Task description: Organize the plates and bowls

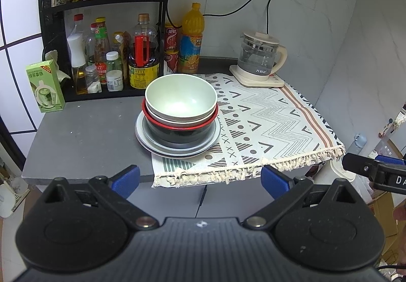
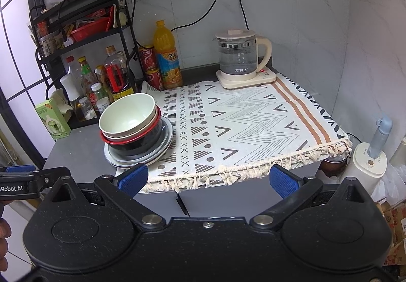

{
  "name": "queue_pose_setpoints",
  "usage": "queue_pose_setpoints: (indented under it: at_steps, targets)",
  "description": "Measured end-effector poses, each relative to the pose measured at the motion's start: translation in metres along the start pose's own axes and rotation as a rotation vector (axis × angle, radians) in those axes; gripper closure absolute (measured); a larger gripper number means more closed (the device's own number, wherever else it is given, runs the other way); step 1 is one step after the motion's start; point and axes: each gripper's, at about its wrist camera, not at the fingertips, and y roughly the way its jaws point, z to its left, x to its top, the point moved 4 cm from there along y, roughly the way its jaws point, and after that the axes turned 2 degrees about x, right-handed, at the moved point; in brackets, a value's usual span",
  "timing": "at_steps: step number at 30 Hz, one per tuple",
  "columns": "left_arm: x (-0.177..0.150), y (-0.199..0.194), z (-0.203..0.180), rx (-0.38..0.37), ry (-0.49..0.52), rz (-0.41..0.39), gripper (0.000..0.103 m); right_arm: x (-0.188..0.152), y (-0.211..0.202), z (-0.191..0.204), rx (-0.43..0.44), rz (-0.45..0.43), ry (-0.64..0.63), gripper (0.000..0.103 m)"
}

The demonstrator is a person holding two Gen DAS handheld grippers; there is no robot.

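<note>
A stack of dishes stands on the grey counter at the left edge of a patterned cloth. On top is a pale green bowl (image 1: 180,98) (image 2: 127,113), nested in a white bowl, then a red-rimmed black bowl (image 1: 179,129) (image 2: 137,143). Below lie grey plates (image 1: 142,138) (image 2: 114,157). My left gripper (image 1: 200,178) is open and empty, held off the counter's front edge, facing the stack. My right gripper (image 2: 209,178) is open and empty, in front of the cloth's fringe, to the right of the stack. Each gripper shows at the edge of the other's view.
A glass electric kettle (image 1: 258,58) (image 2: 241,56) stands on its base at the back right of the cloth (image 1: 266,119) (image 2: 253,119). A black rack of sauce bottles (image 1: 106,53) (image 2: 96,79), an orange juice bottle (image 1: 192,41) and a green box (image 1: 45,86) line the back left.
</note>
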Motion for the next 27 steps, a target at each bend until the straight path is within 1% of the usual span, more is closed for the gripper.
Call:
queue_pose_setpoints:
  at_steps: [11, 22, 24, 27]
  targets:
    - [-0.004, -0.003, -0.004, 0.019, -0.029, 0.008, 0.002, 0.001, -0.003, 0.001, 0.011, 0.015, -0.028, 0.0]
    - [-0.001, -0.005, -0.015, 0.014, 0.0, 0.022, 0.002, 0.001, -0.003, -0.006, 0.008, 0.027, 0.0, 0.0]
    - [0.0, -0.004, -0.014, 0.023, 0.004, 0.027, 0.002, 0.002, -0.002, -0.006, 0.007, 0.028, 0.0, 0.0]
    - [0.002, 0.002, -0.013, 0.01, -0.002, 0.044, 0.002, 0.001, -0.001, -0.009, -0.003, 0.028, 0.001, 0.0]
